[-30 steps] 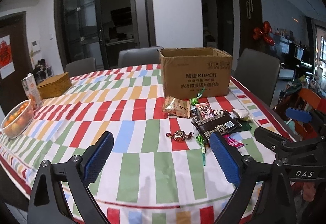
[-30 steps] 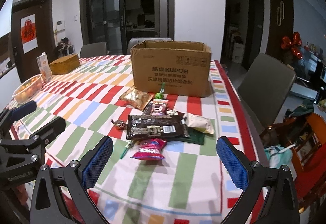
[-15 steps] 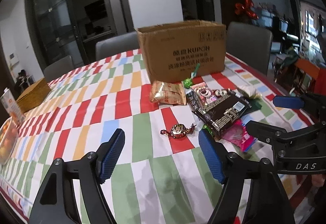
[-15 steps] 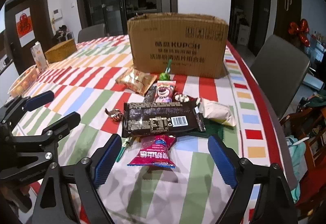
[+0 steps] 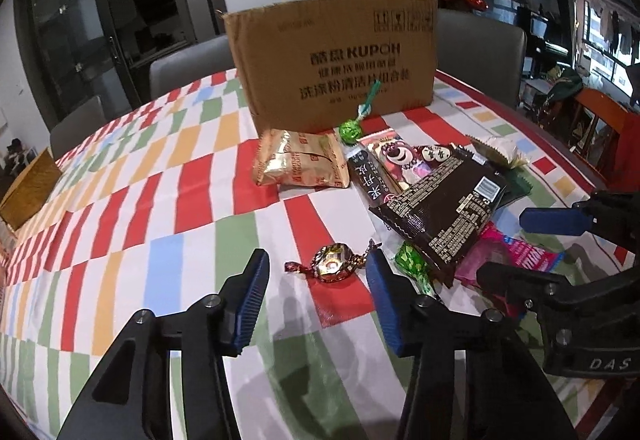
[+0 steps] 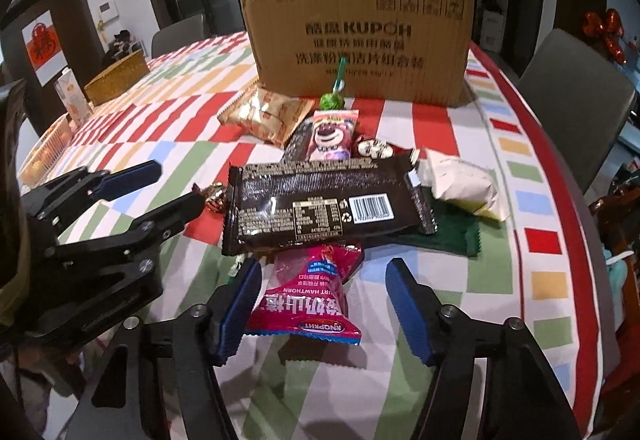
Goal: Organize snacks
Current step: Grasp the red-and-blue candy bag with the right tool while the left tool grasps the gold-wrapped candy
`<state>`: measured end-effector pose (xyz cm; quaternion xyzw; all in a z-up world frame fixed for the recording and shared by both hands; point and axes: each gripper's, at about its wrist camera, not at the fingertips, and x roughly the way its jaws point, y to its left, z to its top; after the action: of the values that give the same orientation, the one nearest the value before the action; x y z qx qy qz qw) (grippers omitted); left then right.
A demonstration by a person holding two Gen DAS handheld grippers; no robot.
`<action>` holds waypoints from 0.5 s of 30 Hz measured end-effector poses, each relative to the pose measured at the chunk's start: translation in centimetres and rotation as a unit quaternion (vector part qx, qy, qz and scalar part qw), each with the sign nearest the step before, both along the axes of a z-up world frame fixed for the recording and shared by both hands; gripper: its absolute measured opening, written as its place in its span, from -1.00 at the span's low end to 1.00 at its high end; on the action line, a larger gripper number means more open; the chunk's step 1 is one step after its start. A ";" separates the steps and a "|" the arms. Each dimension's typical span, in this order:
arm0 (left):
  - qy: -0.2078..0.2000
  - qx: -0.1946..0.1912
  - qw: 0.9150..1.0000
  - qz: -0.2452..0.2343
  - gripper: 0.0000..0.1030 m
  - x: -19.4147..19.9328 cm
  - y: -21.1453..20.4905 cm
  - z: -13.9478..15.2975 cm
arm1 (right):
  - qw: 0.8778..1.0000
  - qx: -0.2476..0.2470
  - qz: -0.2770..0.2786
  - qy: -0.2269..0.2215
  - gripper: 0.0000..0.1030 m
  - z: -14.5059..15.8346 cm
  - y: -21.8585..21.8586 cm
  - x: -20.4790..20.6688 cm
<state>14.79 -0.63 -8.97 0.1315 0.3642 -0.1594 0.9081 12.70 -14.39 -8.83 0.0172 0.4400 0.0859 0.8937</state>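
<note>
Left gripper (image 5: 316, 292) and right gripper (image 6: 320, 294), jaws just narrowing yet unclamped, have dropped toward snacks before the box (image 6: 356, 36): candy (image 5: 332, 268) and pink packet (image 6: 308, 300) sit between them.

"KUPOH" on cardboard box (image 6: 356, 36), "HAWTHORN" on red snack packet (image 6: 308, 296), "DAS" on hand-held gripper (image 5: 560, 320)
</note>
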 end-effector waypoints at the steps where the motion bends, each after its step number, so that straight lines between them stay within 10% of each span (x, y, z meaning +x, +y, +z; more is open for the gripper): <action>1: 0.003 0.001 1.000 -0.003 -0.05 0.3 -0.2 -0.3 | 1.000 0.002 0.002 0.003 0.20 -0.2 0.0 0.1; 15: 0.044 -0.011 0.999 -0.017 -0.11 2.3 -0.4 -1.5 | 1.000 0.000 0.012 0.023 -0.10 -1.3 0.3 1.0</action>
<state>17.07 -1.08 -10.45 0.1203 0.3996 -0.1848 0.8898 13.67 -14.05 -10.11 0.0137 0.4602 0.0964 0.8824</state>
